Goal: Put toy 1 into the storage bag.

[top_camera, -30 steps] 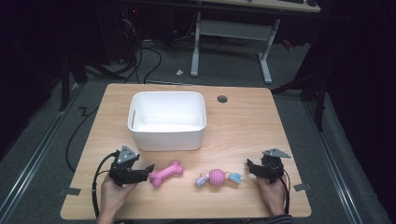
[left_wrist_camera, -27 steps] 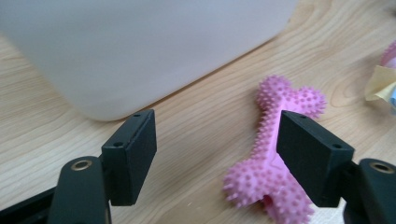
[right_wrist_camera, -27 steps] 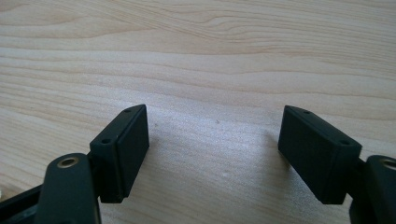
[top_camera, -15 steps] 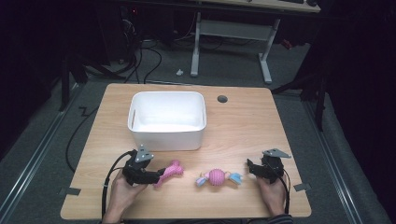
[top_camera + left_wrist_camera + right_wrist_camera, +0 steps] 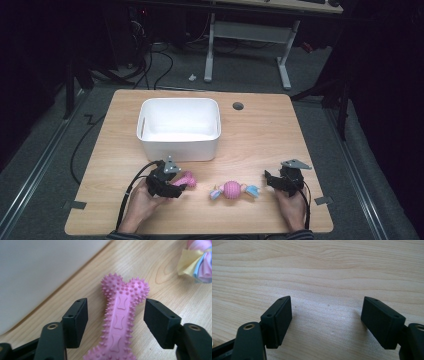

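Fingers (image 5: pixel 76 321) of the left gripper (image 5: pixel 116 322) are closing around the spiky pink rubber bone toy (image 5: pixel 122 322) lying on the pale wooden table (image 5: pixel 260 135) beside the white plastic bin (image 5: pixel 179 127), gaps showing on both sides. Pads meeting soft spikes risk squirting it sideways. Right gripper (image 5: pixel 327 322) is hovering wide open, holding nothing.
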`<state>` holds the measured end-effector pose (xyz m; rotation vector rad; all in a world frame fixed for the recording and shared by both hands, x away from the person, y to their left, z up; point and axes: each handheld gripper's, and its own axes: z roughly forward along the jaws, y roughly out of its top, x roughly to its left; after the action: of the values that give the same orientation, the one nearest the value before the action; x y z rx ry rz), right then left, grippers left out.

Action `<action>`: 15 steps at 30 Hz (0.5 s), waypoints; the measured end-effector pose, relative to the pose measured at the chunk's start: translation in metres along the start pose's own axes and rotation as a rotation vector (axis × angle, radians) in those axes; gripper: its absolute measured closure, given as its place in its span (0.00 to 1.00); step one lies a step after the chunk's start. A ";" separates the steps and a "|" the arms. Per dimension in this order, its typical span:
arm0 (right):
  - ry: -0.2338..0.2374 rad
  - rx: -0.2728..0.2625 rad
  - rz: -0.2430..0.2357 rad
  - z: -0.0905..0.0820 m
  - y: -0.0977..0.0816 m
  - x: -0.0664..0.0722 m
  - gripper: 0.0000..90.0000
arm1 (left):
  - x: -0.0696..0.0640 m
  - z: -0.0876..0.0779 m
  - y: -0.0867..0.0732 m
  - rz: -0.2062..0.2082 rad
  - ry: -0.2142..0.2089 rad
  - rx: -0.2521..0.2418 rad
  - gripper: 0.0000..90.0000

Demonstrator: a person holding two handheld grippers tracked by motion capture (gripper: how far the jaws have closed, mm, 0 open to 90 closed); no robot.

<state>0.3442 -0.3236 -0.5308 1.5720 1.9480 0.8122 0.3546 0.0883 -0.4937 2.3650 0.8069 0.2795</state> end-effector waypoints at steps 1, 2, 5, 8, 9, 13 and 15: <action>0.000 0.000 0.000 0.000 0.000 0.000 0.28 | 0.000 0.000 0.000 0.000 0.000 0.000 0.43; 0.000 0.000 -0.001 0.000 0.000 0.000 0.28 | 0.001 0.004 0.001 0.001 -0.016 0.008 0.43; 0.001 0.000 -0.001 0.000 0.000 0.000 0.28 | 0.001 0.007 0.001 0.003 -0.024 0.012 0.46; 0.000 0.000 -0.001 0.000 0.000 0.000 0.28 | 0.001 0.010 0.001 0.015 -0.029 0.032 0.47; 0.000 0.000 -0.001 0.000 0.000 0.000 0.28 | 0.001 0.010 0.001 0.015 -0.029 0.032 0.47; 0.000 0.000 -0.001 0.000 0.000 0.000 0.28 | -0.001 0.013 0.000 0.040 -0.016 0.054 0.47; 0.000 -0.001 -0.002 0.000 0.000 0.000 0.28 | -0.001 0.015 -0.001 0.040 -0.021 0.057 0.49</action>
<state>0.3437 -0.3237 -0.5308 1.5693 1.9489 0.8116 0.3584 0.0813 -0.5060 2.4354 0.7675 0.2514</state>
